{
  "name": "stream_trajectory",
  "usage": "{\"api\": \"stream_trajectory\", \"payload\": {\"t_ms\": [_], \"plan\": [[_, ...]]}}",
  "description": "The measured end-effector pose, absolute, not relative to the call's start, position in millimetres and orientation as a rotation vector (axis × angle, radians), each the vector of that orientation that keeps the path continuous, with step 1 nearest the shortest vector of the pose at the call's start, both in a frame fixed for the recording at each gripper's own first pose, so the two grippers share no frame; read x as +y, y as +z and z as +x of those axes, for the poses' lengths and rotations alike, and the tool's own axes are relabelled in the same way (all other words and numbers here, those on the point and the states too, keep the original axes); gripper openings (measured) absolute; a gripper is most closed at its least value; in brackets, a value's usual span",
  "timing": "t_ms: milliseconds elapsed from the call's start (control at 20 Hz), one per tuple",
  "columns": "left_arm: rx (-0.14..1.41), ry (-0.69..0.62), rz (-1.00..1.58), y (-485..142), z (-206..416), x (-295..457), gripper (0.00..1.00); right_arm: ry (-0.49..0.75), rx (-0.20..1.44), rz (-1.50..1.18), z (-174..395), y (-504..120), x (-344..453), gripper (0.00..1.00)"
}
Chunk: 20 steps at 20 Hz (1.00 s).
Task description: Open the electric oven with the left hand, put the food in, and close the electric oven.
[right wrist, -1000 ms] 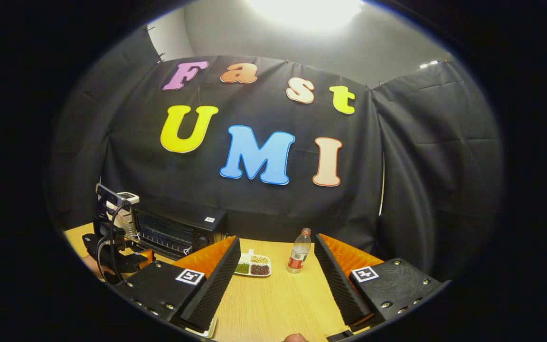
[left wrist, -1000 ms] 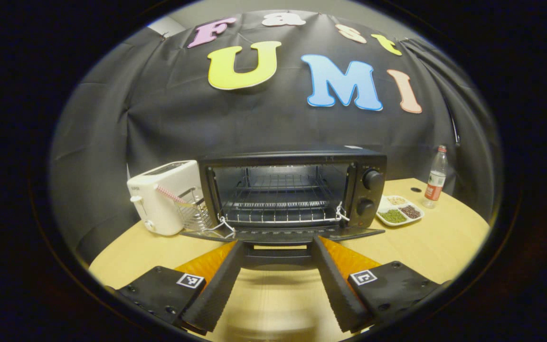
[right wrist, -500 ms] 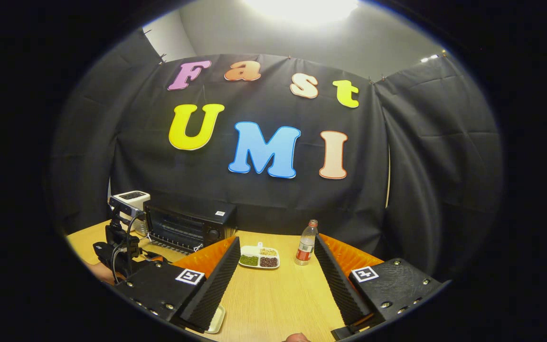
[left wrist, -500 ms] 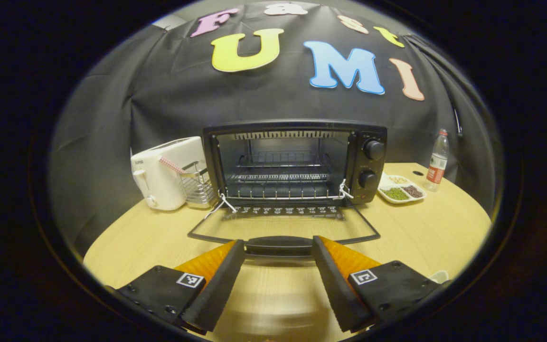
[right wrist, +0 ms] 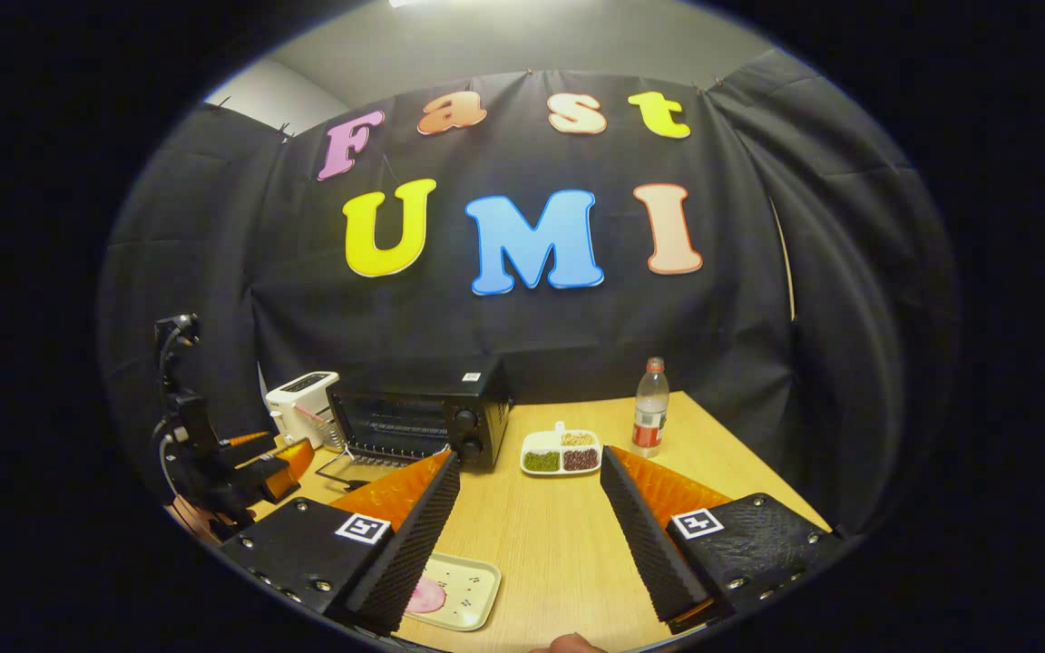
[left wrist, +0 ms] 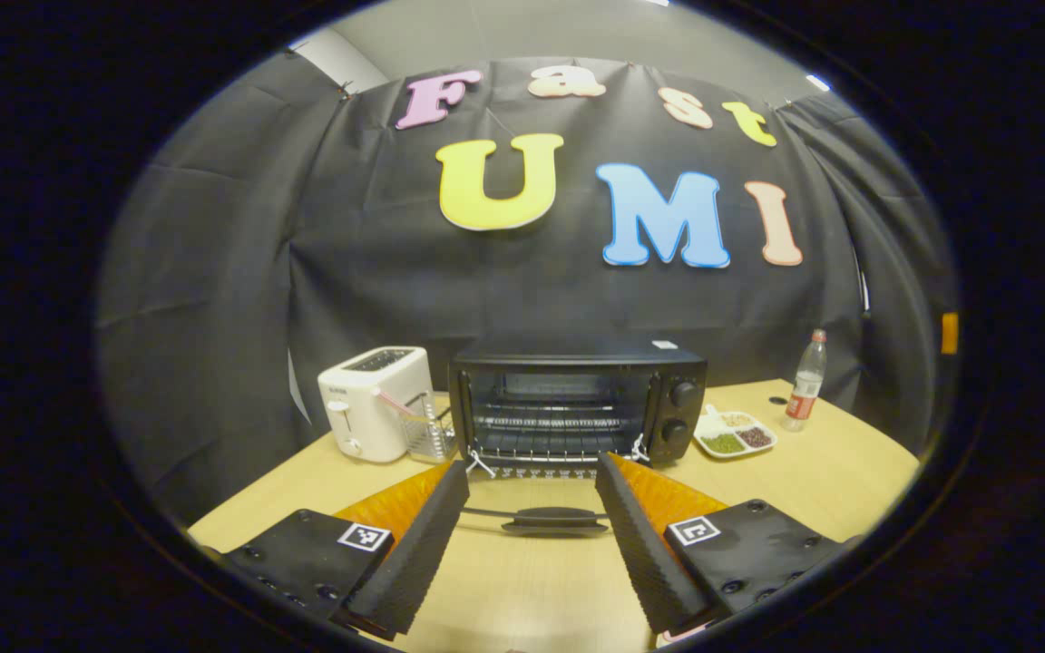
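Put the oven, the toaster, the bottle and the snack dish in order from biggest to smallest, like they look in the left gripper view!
1. Oven, clearly biggest.
2. Toaster.
3. Snack dish and bottle: too close to call. The dish looks wider, the bottle taller, and the bottle stands farther back, which shrinks it.

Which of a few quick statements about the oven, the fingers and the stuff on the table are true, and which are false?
1. The oven door hangs open. True.
2. The left gripper is shut on the door handle. False: its fingers are spread, apart from the handle.
3. A white toaster stands beside the oven. True.
4. The bottle lies on its side. False: it stands upright.
5. The right gripper holds the small tray. False: open, tray on the table.
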State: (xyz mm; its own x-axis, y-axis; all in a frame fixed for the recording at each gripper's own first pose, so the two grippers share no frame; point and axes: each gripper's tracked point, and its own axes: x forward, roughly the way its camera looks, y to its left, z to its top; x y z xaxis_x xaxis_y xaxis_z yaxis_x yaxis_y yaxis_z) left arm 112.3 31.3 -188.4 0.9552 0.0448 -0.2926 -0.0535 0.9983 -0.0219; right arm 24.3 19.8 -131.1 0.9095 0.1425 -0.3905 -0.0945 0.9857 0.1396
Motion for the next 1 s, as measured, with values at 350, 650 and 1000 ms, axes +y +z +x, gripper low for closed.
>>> {"api": "stream_trajectory", "payload": {"t_ms": [350, 650, 1000], "plan": [[0.135, 0.120, -0.014, -96, 71, 68, 1.00, 0.289, 0.712, 0.323, 4, -194, 56, 0.98], [0.075, 0.151, -0.024, -61, 44, 86, 1.00, 0.340, 0.941, 0.470, -6, -235, 69, 0.99], [0.058, 0.186, -0.025, -54, 36, 100, 1.00, 0.418, 1.249, 0.603, -23, -284, 81, 0.99]]}}
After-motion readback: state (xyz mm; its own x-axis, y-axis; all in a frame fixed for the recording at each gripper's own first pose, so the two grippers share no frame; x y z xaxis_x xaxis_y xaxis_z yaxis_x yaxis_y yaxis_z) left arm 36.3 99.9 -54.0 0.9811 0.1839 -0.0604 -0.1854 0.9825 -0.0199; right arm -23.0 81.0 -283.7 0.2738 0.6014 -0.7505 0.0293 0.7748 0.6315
